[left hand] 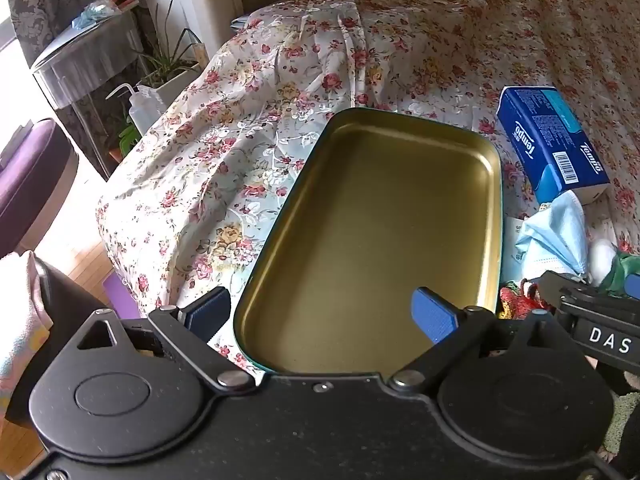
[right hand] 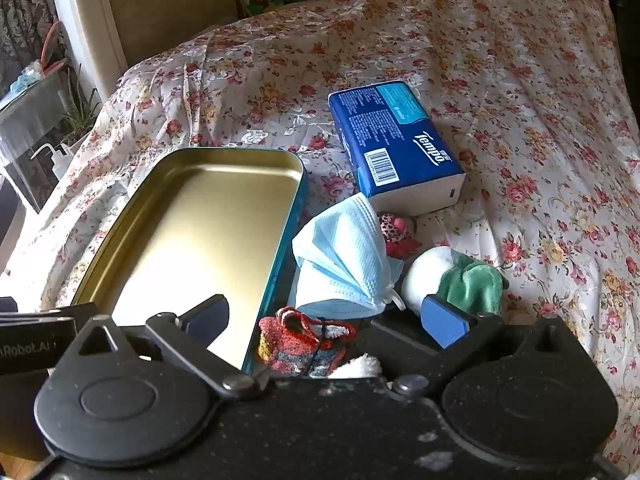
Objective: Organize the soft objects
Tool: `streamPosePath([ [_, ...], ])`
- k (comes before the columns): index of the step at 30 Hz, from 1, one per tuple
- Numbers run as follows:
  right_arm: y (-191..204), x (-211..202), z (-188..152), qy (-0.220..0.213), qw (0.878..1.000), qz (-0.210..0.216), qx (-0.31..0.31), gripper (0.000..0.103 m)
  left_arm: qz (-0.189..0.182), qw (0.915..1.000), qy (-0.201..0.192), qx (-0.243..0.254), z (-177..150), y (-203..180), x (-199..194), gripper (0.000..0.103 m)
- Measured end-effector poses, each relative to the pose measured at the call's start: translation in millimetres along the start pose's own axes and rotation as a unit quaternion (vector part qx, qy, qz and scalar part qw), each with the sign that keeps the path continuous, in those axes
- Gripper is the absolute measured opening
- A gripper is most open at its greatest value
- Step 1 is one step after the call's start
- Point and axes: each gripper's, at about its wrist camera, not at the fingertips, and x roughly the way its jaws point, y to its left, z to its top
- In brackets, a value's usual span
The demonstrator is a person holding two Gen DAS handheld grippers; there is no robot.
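Grippers both wide, empty; crocheted pouch (right hand: pixel 304 340) fully seen only from right wrist; tin tray (left hand: pixel 400 128) empty.

tin (right hand: pixel 192 224) L | mask (right hand: pixel 344 256) R of tin | tissue pack (right hand: pixel 396 144) behind mask

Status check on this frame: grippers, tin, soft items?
Left gripper and right gripper open, holding nothing. Tin empty. Mask, knit pouch and tissue pack beside it, nothing blocking.

"Tempo" on the blue tissue pack (right hand: pixel 396 146), "DAS" on the right claw (left hand: pixel 600 312), "Robot.AI" on the left claw (right hand: pixel 36 344)
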Motion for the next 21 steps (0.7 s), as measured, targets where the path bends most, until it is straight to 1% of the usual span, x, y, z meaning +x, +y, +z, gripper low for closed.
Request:
streamPosePath([
  [21,-1.8,1.9,-1.3,0.003,1.0,-0.001,0.0,0.103,-0.001,1.0,0.0,0.001,-0.7,0.6,-0.1,0.094],
])
